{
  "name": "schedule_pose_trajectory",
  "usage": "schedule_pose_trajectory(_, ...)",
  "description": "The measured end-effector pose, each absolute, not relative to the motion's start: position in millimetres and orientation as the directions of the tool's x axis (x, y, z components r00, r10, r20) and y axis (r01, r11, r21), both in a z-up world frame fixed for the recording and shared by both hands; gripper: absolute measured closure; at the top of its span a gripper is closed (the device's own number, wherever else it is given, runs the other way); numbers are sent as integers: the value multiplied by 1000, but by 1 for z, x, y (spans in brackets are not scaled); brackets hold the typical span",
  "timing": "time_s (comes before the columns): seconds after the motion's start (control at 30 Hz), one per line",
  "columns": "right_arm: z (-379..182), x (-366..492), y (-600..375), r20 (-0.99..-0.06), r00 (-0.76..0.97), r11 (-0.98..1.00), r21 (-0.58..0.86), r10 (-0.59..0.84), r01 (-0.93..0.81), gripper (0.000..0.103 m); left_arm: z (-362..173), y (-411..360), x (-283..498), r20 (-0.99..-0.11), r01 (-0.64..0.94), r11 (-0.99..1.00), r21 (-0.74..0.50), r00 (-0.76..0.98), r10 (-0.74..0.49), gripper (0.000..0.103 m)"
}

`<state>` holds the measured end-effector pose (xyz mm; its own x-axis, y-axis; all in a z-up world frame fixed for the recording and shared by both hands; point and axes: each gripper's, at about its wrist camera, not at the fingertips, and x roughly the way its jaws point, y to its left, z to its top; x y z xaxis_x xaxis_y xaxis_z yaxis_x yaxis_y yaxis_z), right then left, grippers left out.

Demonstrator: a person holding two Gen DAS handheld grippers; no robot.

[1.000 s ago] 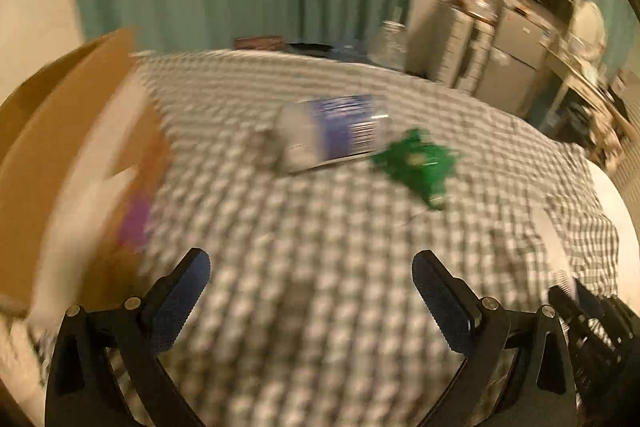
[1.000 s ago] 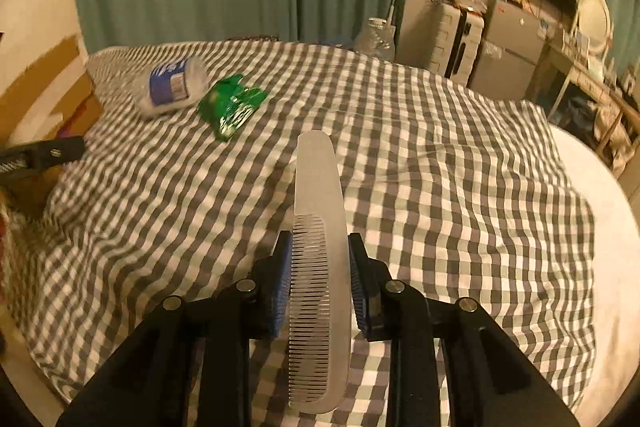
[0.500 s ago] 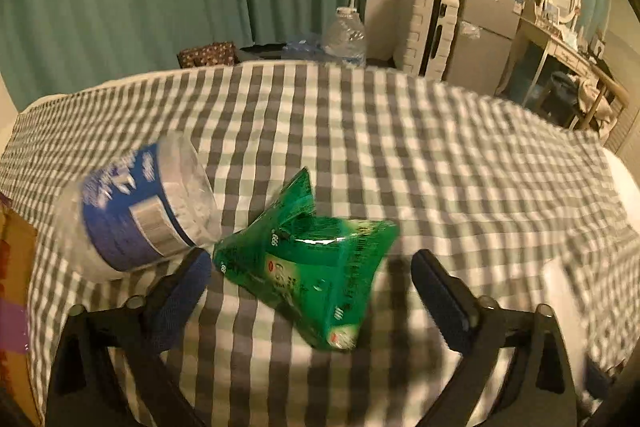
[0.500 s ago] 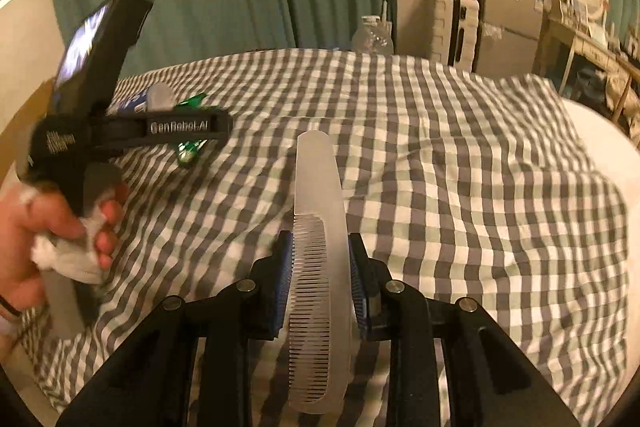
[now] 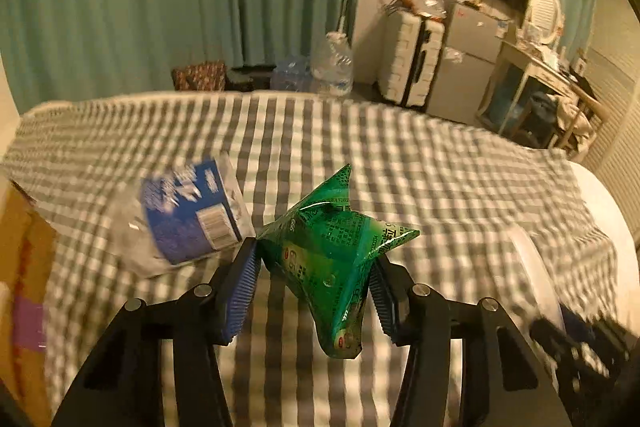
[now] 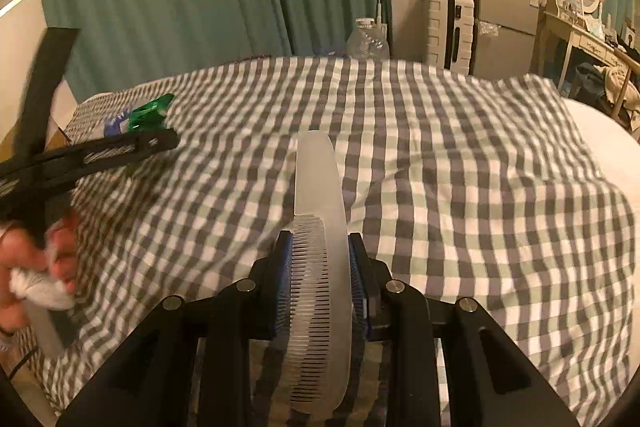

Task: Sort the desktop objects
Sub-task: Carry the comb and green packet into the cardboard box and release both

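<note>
Packet: crumpled green foil, long axis toward camera, left gripper just closed on it; right gripper clamps comb, pointing away.

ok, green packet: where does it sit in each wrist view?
Left wrist: green packet low centre, between the left gripper's pads.
Right wrist: green packet small, far left, behind the left gripper.
Shared landmark: blue-labelled bottle beside it.
</note>
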<state>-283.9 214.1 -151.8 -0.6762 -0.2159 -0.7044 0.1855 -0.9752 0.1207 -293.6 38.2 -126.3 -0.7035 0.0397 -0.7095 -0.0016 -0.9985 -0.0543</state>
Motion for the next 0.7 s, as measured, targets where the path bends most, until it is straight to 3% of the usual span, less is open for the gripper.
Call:
schedule_pose_trajectory(0.47, -8, -169, 190, -583, -788, -974, 30, -198, 223, 77, -17, 1, -165, -623, -83, -984, -157, -765, 164, 49)
schedule_pose_trajectory(0.7, 63, -113, 178, -517, -840, -976, -37, -167, 216, 77, 42, -27, -120, -573, -101, -987, -124, -805, 154, 49)
